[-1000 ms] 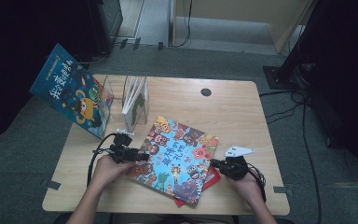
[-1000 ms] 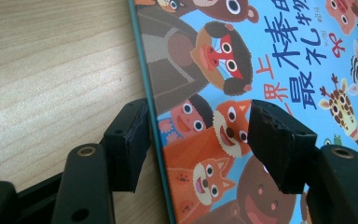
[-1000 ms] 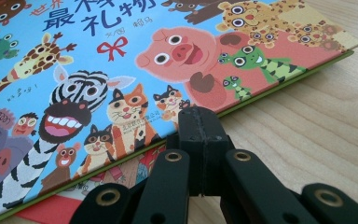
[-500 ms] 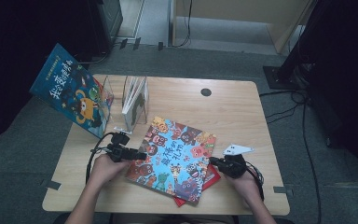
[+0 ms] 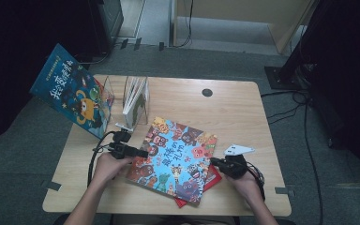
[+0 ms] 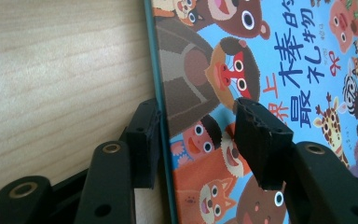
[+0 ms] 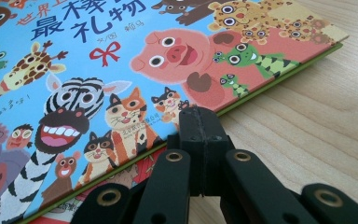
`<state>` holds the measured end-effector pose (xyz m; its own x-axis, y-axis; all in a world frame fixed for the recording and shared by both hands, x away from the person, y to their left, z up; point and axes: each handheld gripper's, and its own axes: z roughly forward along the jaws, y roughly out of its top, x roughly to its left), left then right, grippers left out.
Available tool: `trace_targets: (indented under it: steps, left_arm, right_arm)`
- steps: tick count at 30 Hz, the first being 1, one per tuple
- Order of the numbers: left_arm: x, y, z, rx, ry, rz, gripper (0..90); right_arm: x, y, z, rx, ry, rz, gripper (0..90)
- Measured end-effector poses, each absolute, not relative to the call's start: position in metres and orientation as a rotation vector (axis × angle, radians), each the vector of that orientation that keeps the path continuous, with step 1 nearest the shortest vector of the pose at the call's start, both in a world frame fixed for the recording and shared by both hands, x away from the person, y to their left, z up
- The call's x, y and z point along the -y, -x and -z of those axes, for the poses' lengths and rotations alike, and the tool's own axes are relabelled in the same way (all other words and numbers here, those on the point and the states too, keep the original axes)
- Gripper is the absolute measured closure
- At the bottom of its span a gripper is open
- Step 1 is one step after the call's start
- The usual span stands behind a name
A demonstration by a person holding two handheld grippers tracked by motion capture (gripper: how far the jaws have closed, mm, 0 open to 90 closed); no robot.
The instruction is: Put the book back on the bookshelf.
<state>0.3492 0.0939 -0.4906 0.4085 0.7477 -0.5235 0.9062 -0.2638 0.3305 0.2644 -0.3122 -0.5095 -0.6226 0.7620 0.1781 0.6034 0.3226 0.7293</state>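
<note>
High view: book rack stands beyond animal book.

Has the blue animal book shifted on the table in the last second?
Yes, slightly. The blue book has slid toward the person and a little left: its far corner now lies farther from the bookstand than a second ago.

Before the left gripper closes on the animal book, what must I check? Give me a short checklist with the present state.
1. Book edge between the left gripper jaws: ok; jaws have just been closing.
2. Pads pressing the animal book: not ok, gap remains.
3. Right gripper shut at the book's other edge: ok.
4. Red book underneath stays out of the grip: cannot tell.
5. Book rack clear of the hands: ok.
</note>
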Motion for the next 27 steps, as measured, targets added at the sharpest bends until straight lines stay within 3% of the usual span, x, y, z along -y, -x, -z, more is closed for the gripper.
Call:
trace_targets:
  steps: [9, 18, 27]
  left_arm:
    - [-0.102, -0.351, 0.463, -1.360, -1.982, 0.430, 55.0]
    - [-0.101, -0.363, 0.460, -1.310, -1.982, 0.670, 57.6]
    - [-0.086, -0.365, 0.430, -1.239, -2.023, 0.635, 63.1]
  right_arm:
    - [0.316, -0.267, 0.512, -2.381, -1.306, -1.229, 90.0]
    - [0.317, -0.266, 0.512, -2.379, -1.307, -1.230, 90.0]
    - [0.315, -0.266, 0.512, -2.372, -1.301, -1.214, 90.0]
